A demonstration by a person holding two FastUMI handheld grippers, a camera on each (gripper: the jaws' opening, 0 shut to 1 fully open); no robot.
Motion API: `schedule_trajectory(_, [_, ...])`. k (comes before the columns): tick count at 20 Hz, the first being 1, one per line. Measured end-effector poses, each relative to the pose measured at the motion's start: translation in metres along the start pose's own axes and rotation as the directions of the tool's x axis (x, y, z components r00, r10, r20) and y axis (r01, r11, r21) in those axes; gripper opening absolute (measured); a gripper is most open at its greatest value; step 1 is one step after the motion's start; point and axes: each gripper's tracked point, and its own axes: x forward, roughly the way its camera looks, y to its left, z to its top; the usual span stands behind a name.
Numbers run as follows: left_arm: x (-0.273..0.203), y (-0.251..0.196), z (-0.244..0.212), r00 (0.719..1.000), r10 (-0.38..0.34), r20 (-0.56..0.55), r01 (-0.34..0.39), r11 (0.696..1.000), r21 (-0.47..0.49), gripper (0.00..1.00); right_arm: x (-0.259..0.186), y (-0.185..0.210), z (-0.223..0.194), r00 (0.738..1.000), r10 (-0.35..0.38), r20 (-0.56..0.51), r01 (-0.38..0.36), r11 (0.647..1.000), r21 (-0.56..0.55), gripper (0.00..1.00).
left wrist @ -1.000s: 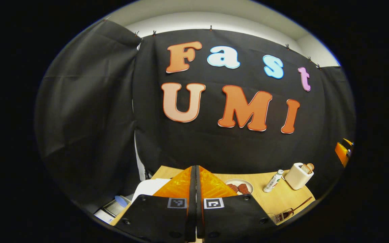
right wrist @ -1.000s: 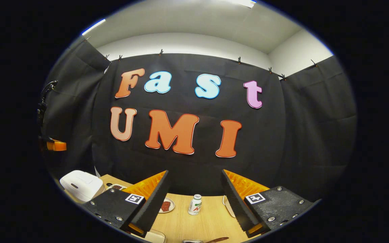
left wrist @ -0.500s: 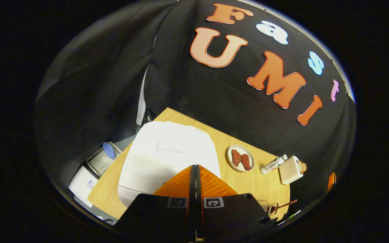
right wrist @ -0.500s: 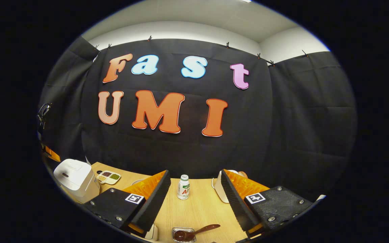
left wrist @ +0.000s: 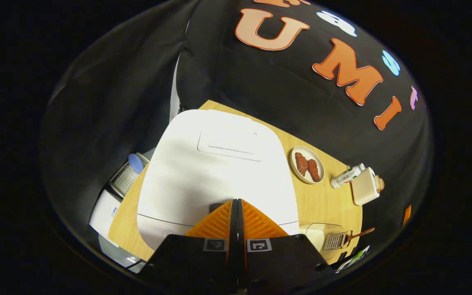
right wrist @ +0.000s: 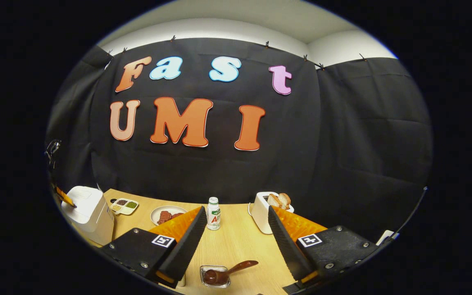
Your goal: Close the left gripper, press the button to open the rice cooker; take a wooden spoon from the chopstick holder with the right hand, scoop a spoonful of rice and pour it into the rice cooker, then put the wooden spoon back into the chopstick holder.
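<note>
White rice cooker (left wrist: 215,172) sits at the worktop's (left wrist: 322,200) left end, lid down. My clenched left claw (left wrist: 237,205) has dropped onto its front edge; button press imminent. Right claw (right wrist: 236,229) gapes empty above the wooden spoon (right wrist: 230,271).

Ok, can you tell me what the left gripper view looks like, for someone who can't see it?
The left tool, its fingers pressed together, points down at the front edge of a white rice cooker with its lid shut. Beyond it on the wooden table sit a plate of meat, a small bottle and a toaster.
</note>
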Motion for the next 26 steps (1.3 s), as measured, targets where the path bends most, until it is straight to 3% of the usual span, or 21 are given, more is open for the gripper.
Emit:
schedule_trajectory(9, [-0.004,0.001,-0.001,0.998,0.059,-0.012,-0.057,0.992,0.117,0.06,-0.012,-0.008,-0.023,0.998,0.017,-0.058,-0.017,1.0,-0.002,0.94])
schedule_trajectory(13, [-0.032,-0.012,0.038,0.986,0.081,0.149,-0.106,0.979,0.173,0.05,-0.015,-0.018,-0.04,0.995,0.028,-0.101,-0.027,1.0,0.009,0.94])
schedule_trajectory(16, [-0.065,-0.018,0.076,0.948,0.127,0.29,-0.195,0.956,0.22,0.05,-0.015,-0.019,-0.057,0.989,0.048,-0.142,-0.047,0.999,0.014,0.94])
schedule_trajectory(19, [-0.095,-0.028,0.102,0.889,0.14,0.435,-0.267,0.932,0.245,0.04,-0.012,-0.019,-0.073,0.983,0.071,-0.171,-0.068,0.997,0.022,0.94])
schedule_trajectory(26, [-0.144,-0.053,0.091,0.814,0.102,0.571,-0.239,0.956,0.17,0.04,0.005,-0.014,-0.126,0.956,0.134,-0.263,-0.1,0.985,0.139,0.93])
